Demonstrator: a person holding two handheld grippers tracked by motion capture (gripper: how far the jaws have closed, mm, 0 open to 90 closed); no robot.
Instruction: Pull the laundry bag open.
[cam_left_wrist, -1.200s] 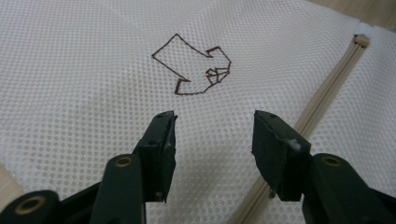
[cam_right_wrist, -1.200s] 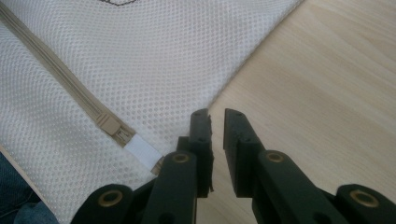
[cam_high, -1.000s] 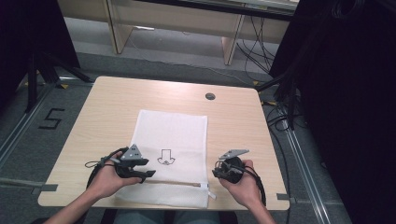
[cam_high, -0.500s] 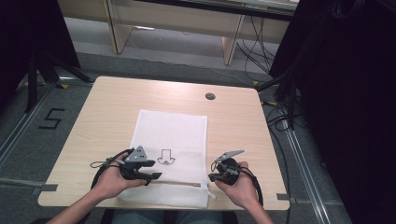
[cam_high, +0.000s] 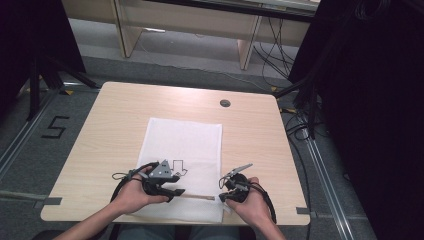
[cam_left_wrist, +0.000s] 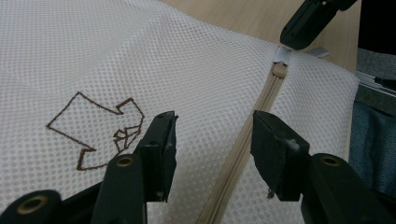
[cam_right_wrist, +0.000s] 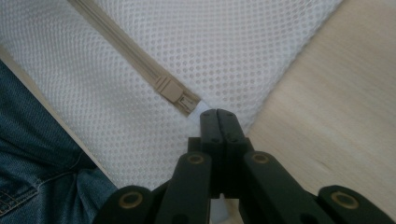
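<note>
A lab-like recording room: floor rails (cam_high: 20, 145), a taped number five (cam_high: 54, 128), loose cables (cam_high: 272, 42), black curtains (cam_high: 370, 100) around one pale tabletop (cam_high: 115, 115).

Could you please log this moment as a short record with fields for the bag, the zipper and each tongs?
bag: white mesh laundry bag, flat on the table
zipper: beige zipper along the bag's near end, closed, with its white pull tab at the right end
left tongs: open, jaws either side of the zipper, have just been closing a little
right tongs: shut on the white pull tab
</note>
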